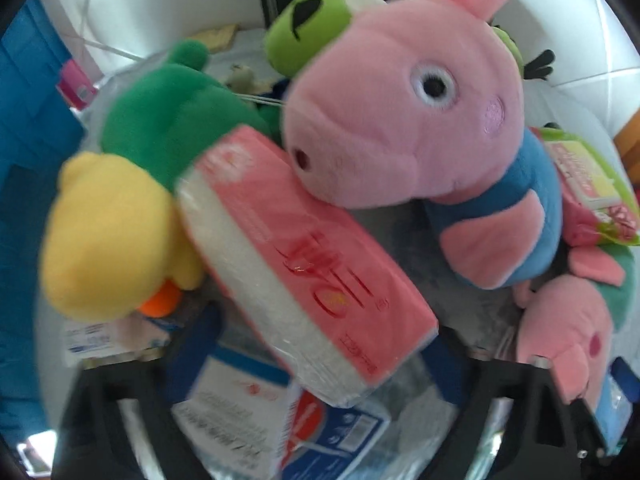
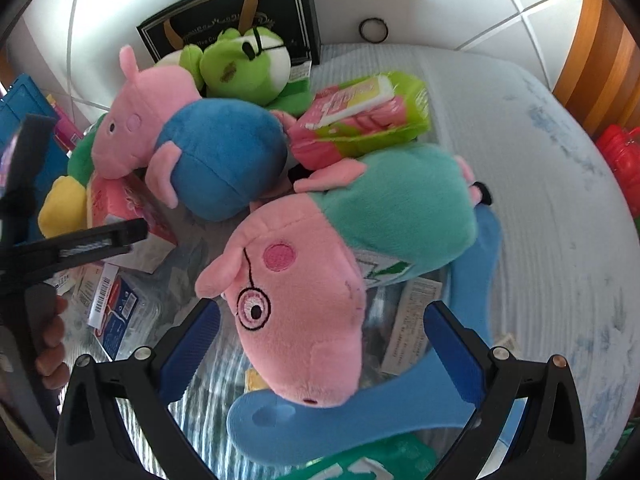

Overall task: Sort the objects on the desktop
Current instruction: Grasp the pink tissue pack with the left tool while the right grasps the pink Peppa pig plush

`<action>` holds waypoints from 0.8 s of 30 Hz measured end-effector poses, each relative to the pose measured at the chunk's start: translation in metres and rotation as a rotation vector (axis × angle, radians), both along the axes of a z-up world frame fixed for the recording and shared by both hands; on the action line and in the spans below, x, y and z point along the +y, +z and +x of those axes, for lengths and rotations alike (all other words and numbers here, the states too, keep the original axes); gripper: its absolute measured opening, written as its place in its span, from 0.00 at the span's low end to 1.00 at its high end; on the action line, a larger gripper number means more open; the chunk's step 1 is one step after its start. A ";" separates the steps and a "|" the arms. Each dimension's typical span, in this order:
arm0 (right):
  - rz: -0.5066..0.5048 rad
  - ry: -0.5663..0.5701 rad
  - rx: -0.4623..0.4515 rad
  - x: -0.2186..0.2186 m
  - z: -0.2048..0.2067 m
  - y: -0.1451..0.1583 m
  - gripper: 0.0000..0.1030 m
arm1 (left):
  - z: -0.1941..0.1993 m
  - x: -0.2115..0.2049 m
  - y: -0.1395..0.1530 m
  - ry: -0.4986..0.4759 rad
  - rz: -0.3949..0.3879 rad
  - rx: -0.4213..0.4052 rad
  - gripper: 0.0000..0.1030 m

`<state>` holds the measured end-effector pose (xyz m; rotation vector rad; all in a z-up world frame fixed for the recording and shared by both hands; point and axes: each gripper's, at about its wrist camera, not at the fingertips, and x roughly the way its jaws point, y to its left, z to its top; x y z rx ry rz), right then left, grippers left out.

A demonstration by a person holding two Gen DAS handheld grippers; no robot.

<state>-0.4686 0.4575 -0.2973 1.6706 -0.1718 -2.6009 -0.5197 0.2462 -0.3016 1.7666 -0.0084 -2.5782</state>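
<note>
Plush toys & tissue packs mixed round blue-bodied pig (image 2: 216,156) — no sorted groups visible. Right gripper (image 2: 320,356) agape astride teal-bodied pig (image 2: 320,280); left gripper (image 1: 312,412) agape, holding nothing.

Pale ribbed cloth surface (image 2: 540,208) carrying a heap.
Plush pigs (image 2: 320,280), a green wipes pack (image 2: 360,116) and plastic-wrapped packets (image 2: 120,308) are lying crowded together on it.

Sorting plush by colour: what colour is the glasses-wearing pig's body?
Teal-green body, clearest in the right wrist view.
</note>
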 end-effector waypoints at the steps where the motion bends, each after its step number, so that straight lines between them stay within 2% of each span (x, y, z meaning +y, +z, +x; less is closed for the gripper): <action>1: -0.002 0.002 -0.004 -0.001 -0.002 -0.003 1.00 | -0.001 0.001 -0.003 -0.001 0.001 -0.002 0.68; 4: 0.001 0.005 -0.006 -0.005 -0.006 -0.012 1.00 | -0.004 0.002 -0.012 -0.002 0.003 -0.009 0.64; 8: -0.032 0.006 -0.006 -0.010 -0.011 -0.022 0.98 | 0.020 -0.002 -0.007 -0.046 -0.018 0.000 0.62; 9: -0.037 0.007 -0.004 -0.011 -0.011 -0.023 0.92 | 0.027 -0.002 -0.005 -0.061 -0.028 0.006 0.62; 10: -0.037 0.014 -0.003 -0.013 -0.009 -0.022 0.74 | 0.036 -0.002 -0.004 -0.077 -0.044 0.013 0.61; 14: -0.014 0.047 -0.007 -0.018 0.001 -0.018 0.72 | 0.068 0.005 0.005 -0.126 -0.120 0.055 0.61; 19: 0.003 0.064 -0.009 -0.011 0.025 -0.005 0.72 | 0.094 -0.004 0.019 -0.144 -0.106 0.089 0.61; 24: 0.039 0.072 -0.021 0.001 0.042 0.011 0.72 | 0.102 -0.006 0.034 -0.146 -0.082 0.121 0.61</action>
